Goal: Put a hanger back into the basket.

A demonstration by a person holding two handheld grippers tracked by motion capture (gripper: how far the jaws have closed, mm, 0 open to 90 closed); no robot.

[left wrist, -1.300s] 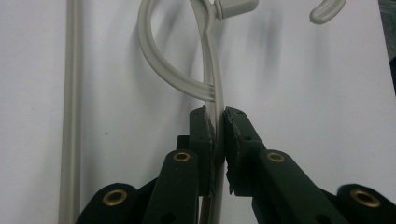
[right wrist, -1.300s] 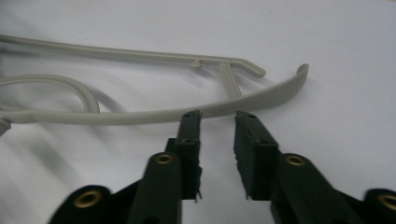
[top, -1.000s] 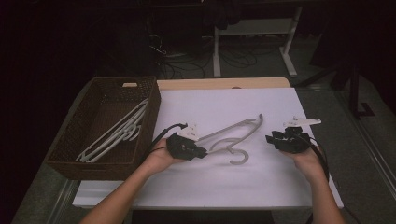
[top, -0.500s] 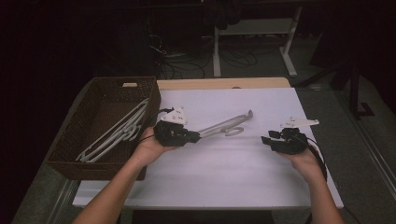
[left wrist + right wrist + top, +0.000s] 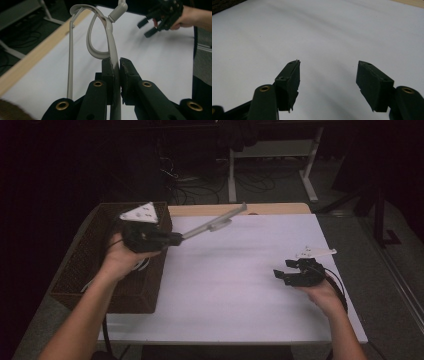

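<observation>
While left gripper (image 5: pixel 176 239) pinches hanger (image 5: pixel 215 223) | basket (image 5: pixel 95 270) holds hangers | right gripper (image 5: pixel 281 274) spread

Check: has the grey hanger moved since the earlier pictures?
Yes. The hanger, clamped in the left gripper, has lifted off the white table and swung toward the wicker basket.

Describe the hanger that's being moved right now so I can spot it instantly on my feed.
Start at the brown wicker basket at the white table's left edge. Above its near corner the left gripper clamps a pale grey hanger, lifted clear of the table and slanting toward the far edge. The right gripper is open and holds nothing.
</observation>
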